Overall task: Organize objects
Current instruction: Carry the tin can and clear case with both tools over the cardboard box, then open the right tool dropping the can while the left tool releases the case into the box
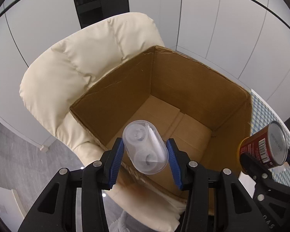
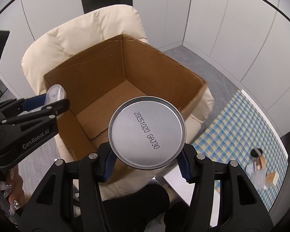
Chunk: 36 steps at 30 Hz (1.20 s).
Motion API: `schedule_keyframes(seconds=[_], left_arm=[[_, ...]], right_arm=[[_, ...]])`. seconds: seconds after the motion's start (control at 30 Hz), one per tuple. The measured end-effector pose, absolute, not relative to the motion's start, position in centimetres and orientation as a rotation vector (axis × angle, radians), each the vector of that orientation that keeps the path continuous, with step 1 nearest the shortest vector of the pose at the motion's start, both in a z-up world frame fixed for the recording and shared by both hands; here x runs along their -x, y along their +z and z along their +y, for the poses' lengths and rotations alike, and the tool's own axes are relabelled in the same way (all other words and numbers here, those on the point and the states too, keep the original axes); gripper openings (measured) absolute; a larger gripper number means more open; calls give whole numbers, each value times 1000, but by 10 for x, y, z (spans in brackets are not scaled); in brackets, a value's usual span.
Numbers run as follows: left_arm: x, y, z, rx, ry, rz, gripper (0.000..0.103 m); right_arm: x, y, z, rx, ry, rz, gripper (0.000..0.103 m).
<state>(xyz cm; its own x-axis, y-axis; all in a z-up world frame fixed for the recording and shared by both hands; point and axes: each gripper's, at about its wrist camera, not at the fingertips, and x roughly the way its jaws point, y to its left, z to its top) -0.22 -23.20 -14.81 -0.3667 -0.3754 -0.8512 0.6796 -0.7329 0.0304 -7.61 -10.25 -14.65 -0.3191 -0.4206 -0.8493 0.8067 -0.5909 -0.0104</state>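
left gripper (image 1: 145, 155): clamped on a clear plastic capsule case (image 1: 145, 147), held over the near rim of the cardboard box (image 1: 183, 81); can't make out what's in the case
right gripper (image 2: 146, 159): clamped on a can (image 2: 147, 131), bottom end facing the camera, stamped 2025102O GAJ30; label only shows from the left view
box: open, sitting on a cream armchair (image 1: 71, 61), near wall hidden behind the grippers
checkered tablecloth (image 2: 241, 119): few small bottles (image 2: 258, 162) at the edge, too blurry to tell
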Motion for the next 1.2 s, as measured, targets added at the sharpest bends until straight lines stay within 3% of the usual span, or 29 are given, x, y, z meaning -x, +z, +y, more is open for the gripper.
schedule_keyframes(seconds=[0.53, 0.7, 0.83, 1.2], left_arm=[[26, -170, -253, -1219, -2142, 487, 48], [15, -166, -266, -1155, -2098, 549, 89], [4, -167, -274, -1129, -2113, 666, 89], [8, -162, -259, -1155, -2113, 537, 89]], right_arm=[[99, -181, -153, -1181, -1930, 549, 57], [108, -175, -150, -1154, -1997, 531, 86], [114, -168, -141, -1141, -2006, 476, 89], [114, -166, -136, -1144, -2007, 469, 89]])
